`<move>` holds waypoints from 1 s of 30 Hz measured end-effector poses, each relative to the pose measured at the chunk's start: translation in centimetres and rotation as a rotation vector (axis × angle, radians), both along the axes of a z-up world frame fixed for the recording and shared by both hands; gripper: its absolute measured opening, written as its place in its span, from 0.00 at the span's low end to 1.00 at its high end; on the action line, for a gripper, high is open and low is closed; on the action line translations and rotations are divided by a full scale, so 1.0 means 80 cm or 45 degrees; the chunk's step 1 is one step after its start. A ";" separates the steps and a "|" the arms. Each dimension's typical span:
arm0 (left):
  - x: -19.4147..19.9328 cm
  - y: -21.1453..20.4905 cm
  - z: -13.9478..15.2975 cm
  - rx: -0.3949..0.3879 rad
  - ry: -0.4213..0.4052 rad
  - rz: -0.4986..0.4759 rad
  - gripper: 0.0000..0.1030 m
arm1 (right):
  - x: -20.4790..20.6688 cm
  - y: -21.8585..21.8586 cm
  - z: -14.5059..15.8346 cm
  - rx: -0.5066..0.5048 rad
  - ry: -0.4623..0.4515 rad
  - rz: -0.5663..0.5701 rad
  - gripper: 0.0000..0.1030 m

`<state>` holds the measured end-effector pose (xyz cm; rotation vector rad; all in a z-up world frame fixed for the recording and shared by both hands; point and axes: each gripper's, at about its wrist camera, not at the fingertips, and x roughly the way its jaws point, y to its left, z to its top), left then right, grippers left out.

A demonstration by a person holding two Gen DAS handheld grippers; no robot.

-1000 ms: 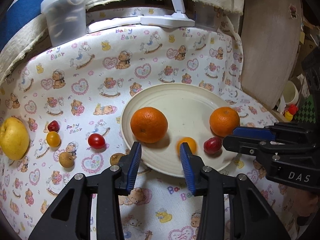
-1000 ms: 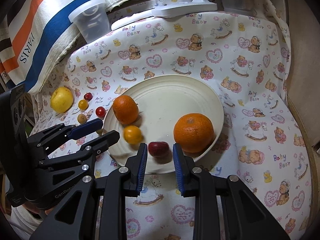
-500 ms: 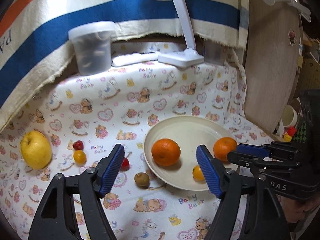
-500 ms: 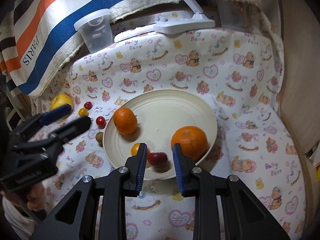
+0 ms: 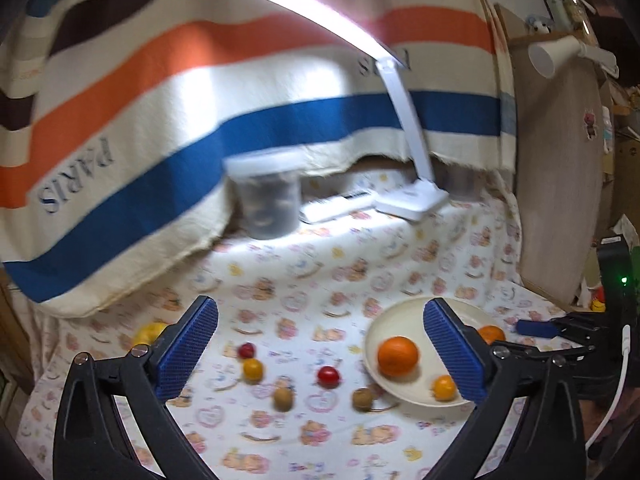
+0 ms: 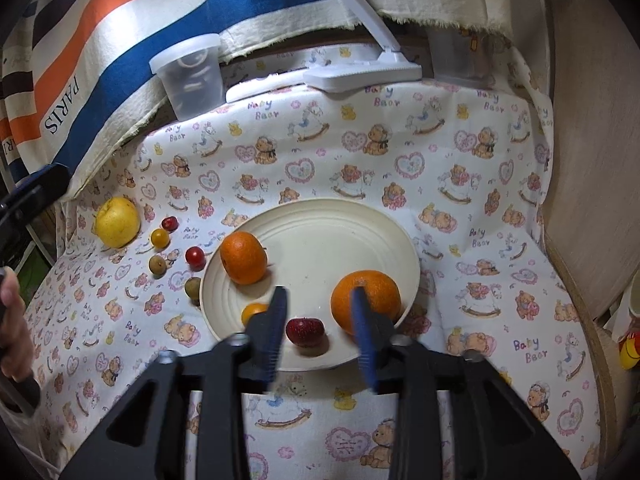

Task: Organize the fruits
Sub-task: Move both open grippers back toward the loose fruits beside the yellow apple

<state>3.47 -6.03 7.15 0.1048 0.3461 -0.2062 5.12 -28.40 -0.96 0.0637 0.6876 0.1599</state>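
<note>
Plate (image 6: 404, 248) sits at the centre of the right wrist view, cream and round, holding two oranges, one at its left rim (image 6: 243, 257) and a bigger one at lower right (image 6: 365, 295), plus a small orange fruit (image 6: 253, 313) and a dark red fruit (image 6: 305, 331) near its lower edge. Tub (image 6: 190, 76), clear and lidded, stands in the upper left by the striped cloth (image 6: 100, 40), contents too blurred to name. Lamp (image 6: 362, 74) rests its white base at upper centre. Left of the plate on the bear-print cloth (image 6: 500, 200) lie a yellow apple (image 6: 117, 222), a red berry (image 6: 169, 223), a yellow fruit (image 6: 159, 237), a cherry tomato (image 6: 195, 256) and two brown fruits (image 6: 157, 265) (image 6: 193, 287). Right gripper (image 6: 318, 328) has its fingers apart, the dark red fruit lying between the tips, untouched. Left gripper (image 5: 320, 360) is spread wide, raised above the cloth, with the loose small fruits low in its gap and the plate at lower right behind its right finger
</note>
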 end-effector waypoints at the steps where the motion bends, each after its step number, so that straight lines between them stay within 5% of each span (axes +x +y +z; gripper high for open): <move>1: -0.004 0.008 0.000 -0.014 -0.008 0.007 0.99 | -0.002 0.001 0.001 -0.006 -0.020 -0.009 0.64; 7: -0.010 0.043 -0.018 -0.055 -0.010 0.058 0.99 | -0.006 0.009 0.002 -0.030 -0.087 0.004 0.67; 9: -0.005 0.047 -0.022 -0.061 0.020 0.052 0.99 | -0.006 0.009 0.001 -0.014 -0.104 0.005 0.78; 18: -0.002 0.073 -0.020 -0.126 0.032 0.099 0.99 | 0.002 0.006 -0.006 -0.066 -0.119 -0.074 0.96; 22: -0.003 0.086 -0.014 -0.115 -0.003 0.143 0.99 | 0.009 -0.001 -0.007 -0.058 -0.109 -0.125 0.96; 30: 0.020 0.125 -0.023 -0.218 0.095 0.197 0.99 | 0.010 0.016 0.025 -0.078 -0.096 -0.174 0.96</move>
